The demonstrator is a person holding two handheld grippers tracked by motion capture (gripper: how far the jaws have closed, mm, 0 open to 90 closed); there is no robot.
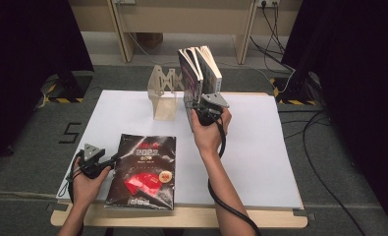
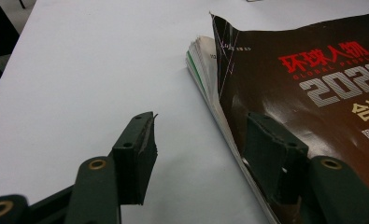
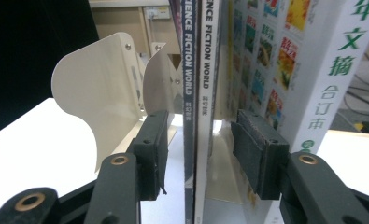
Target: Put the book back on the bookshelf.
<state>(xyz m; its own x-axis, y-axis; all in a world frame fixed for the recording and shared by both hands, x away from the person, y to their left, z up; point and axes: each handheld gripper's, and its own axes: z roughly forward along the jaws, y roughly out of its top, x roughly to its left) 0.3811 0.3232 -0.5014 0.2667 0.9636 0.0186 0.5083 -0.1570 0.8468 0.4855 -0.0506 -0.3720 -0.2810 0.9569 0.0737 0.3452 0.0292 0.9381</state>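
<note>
The upright books [image 1: 201, 73] are stood on end at the far middle of the white table [image 1: 260, 162], just right of the cream bookend rack [image 1: 163, 96], and they lean slightly apart at their tops. The right gripper [image 1: 200, 105] is held at their near edge. In the right gripper view two slim volumes [image 3: 197, 116] marked SCIENCE FICTION WORLD are seen between its jaws, spines toward the camera and long axis vertical; the thick white book [image 3: 313, 79] stands just past the right-hand jaw. A gap is left on each side of the slim spines, so the jaws are parted and nothing is gripped. The coming closure is judged to depend on that vertical alignment, with the spines centred between the pads.

The dark magazine [image 1: 143, 169] is laid flat at the near left, long axis running away from the person. The left gripper [image 1: 112, 161] is placed at its left edge, jaws spread: one pad rests over the cover and the other stands off over bare table, nothing clamped.

The feet of the upright books are hidden behind the right hand [image 1: 208, 130], and whether they touch the rack cannot be told.
</note>
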